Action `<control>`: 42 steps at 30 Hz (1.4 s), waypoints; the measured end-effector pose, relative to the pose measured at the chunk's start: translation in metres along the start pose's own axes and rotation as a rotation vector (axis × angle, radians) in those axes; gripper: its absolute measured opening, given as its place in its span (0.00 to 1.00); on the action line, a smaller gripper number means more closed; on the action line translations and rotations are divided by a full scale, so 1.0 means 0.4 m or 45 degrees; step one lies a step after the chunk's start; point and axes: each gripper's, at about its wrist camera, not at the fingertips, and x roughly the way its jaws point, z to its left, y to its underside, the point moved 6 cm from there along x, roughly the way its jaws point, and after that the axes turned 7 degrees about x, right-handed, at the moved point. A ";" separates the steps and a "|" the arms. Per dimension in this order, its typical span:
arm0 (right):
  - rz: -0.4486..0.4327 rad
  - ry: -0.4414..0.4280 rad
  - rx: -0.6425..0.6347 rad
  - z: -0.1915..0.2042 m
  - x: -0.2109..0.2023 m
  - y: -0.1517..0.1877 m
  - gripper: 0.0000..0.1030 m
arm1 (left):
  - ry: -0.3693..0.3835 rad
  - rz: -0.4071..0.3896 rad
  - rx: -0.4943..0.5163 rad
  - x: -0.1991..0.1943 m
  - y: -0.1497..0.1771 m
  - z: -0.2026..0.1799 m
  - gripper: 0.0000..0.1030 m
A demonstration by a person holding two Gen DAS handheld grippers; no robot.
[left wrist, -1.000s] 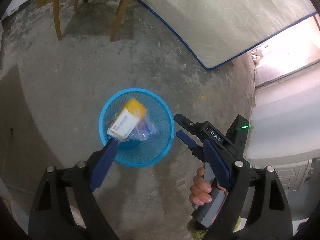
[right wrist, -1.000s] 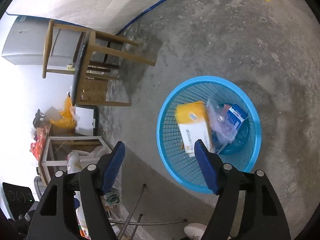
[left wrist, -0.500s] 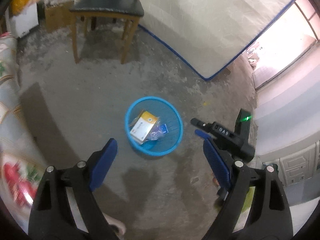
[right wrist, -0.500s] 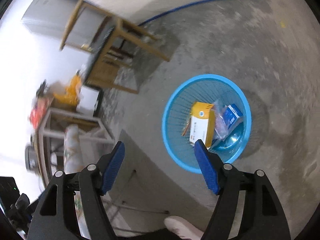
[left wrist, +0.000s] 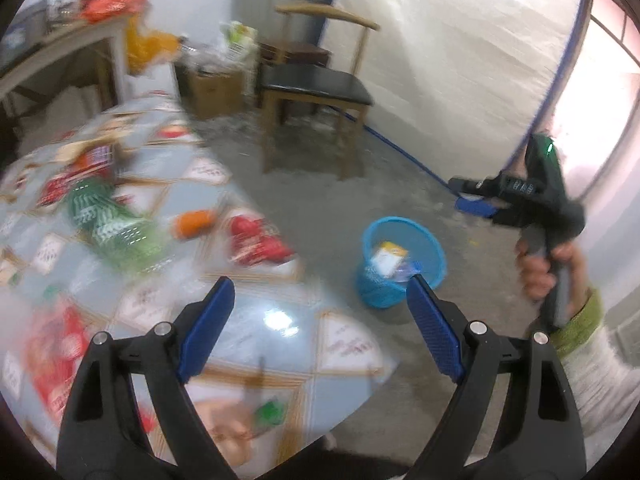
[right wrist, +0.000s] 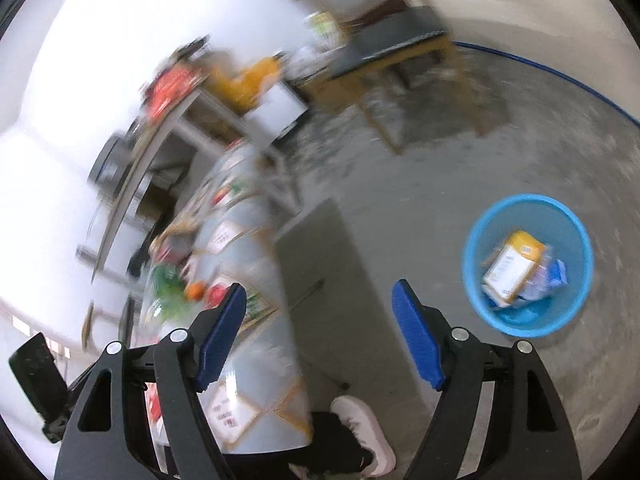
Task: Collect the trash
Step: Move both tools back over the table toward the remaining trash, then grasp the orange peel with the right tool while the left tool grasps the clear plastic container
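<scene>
A blue mesh basket stands on the concrete floor and holds a yellow-and-white box and a clear wrapper; it also shows in the right wrist view. My left gripper is open and empty above the table's near corner. My right gripper is open and empty; in the left wrist view it is held up to the right of the basket. On the tiled tablecloth lie a green wrapper, a red wrapper and an orange item, all blurred.
A wooden chair with a black seat stands behind the basket. A mattress leans on the wall. A cluttered side table and a cardboard box stand at the back left. My shoe is by the table.
Both grippers have pulled up and back from over the basket and swung left toward the table. The basket now looks small and far, and the table with wrappers has come into view.
</scene>
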 end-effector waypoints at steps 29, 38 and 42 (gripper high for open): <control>0.284 0.279 -0.625 0.600 0.575 0.194 0.62 | -0.388 -0.188 -0.410 -0.266 0.400 0.466 0.81; 0.278 0.364 -0.656 0.589 0.610 0.205 0.52 | -0.364 -0.177 -0.444 -0.252 0.426 0.497 0.81; 0.253 0.376 -0.659 0.573 0.596 0.204 0.52 | -0.364 -0.177 -0.452 -0.257 0.437 0.500 0.81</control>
